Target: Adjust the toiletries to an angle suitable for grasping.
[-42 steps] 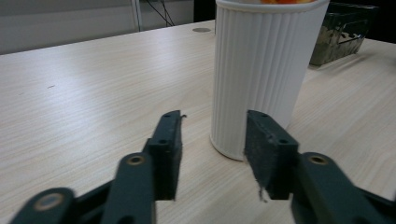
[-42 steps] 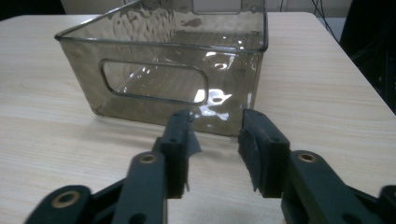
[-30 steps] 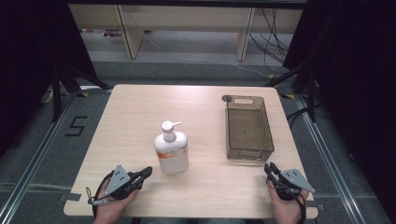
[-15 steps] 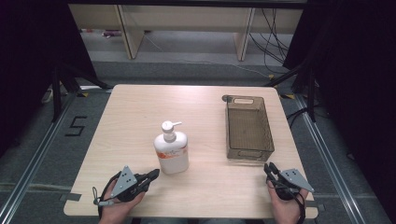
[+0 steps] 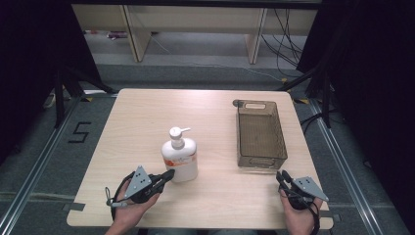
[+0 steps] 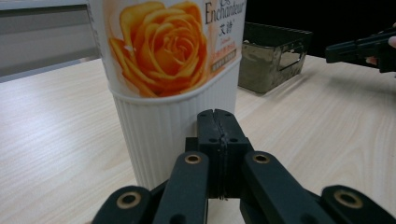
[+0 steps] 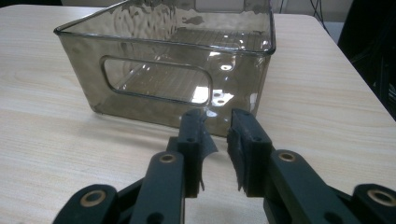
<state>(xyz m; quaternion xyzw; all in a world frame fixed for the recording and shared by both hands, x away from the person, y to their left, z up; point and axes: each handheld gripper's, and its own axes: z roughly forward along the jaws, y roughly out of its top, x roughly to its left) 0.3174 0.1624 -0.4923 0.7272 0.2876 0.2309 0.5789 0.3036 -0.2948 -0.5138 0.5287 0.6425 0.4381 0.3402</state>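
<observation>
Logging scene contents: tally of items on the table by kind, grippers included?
Pump bottle: 1
Smoked clear bin: 1
Left gripper, jaws shut: 1
Right gripper, jaws slightly apart: 1
Total: 4

I see a pale wood-grain table (image 5: 215,107) with a matt finish. My pump bottle (image 6: 173,70) is white plastic, ribbed below its glossy rose label. The bin (image 7: 187,56) looks like smoky clear plastic, shiny. Both grippers' jaws are matt black.

High view looks down the table (image 5: 215,112); gripper views sit low, near bottle (image 6: 173,70) and bin (image 7: 187,56).
</observation>
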